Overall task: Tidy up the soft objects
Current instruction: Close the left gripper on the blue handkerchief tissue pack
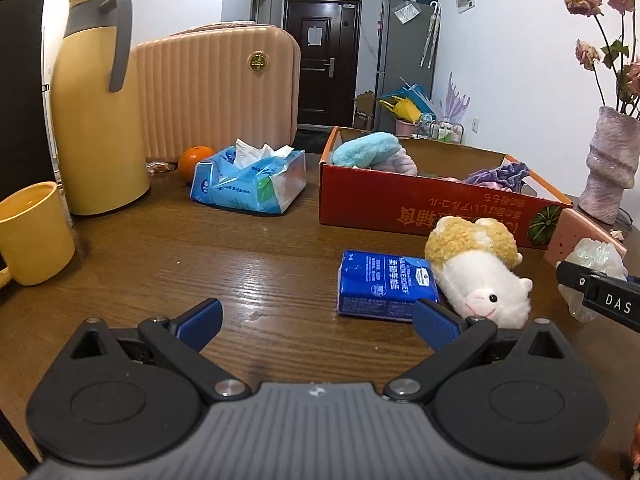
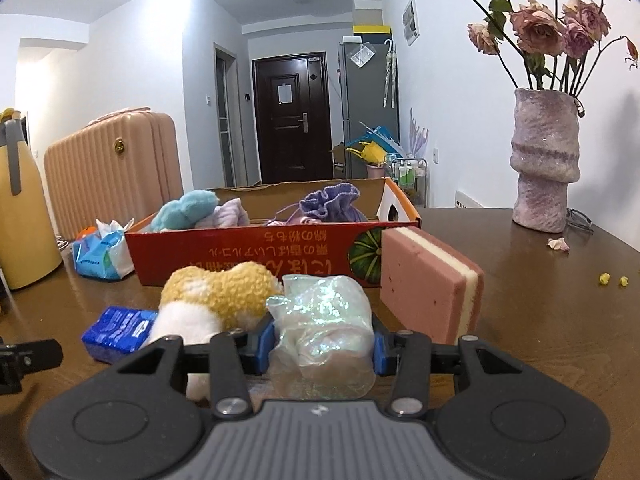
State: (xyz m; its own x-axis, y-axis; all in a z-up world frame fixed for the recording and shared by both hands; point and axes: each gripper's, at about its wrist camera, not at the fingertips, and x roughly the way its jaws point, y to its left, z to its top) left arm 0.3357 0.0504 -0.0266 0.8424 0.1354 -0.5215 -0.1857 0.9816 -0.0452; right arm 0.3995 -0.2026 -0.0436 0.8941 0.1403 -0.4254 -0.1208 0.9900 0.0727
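From the left wrist view, the left gripper [image 1: 316, 322] hangs low over the wooden table [image 1: 160, 264] with its blue pads spread wide and nothing between them. Just ahead lie a blue tissue packet [image 1: 380, 286] and a plush hamster [image 1: 476, 270], touching each other in front of the red cardboard box [image 1: 400, 204]. The box already holds a light-blue plush [image 1: 366, 148] and a purple pouch [image 1: 502, 174] — it appears to be the collecting place for the soft things. The wide stance suits a first reach toward the packet or the toy, though which one is a guess.

From the right wrist view, the right gripper [image 2: 322, 348] has its pads pressed against both sides of an iridescent crinkly bag [image 2: 322, 328], which bulges above and below the pinch, so the hold looks firm enough for so light an item. A pink sponge [image 2: 424, 280] leans beside the box's near corner, close to the bag's right. The box's open top sits straight ahead — probably the bag's destination, over the near wall.
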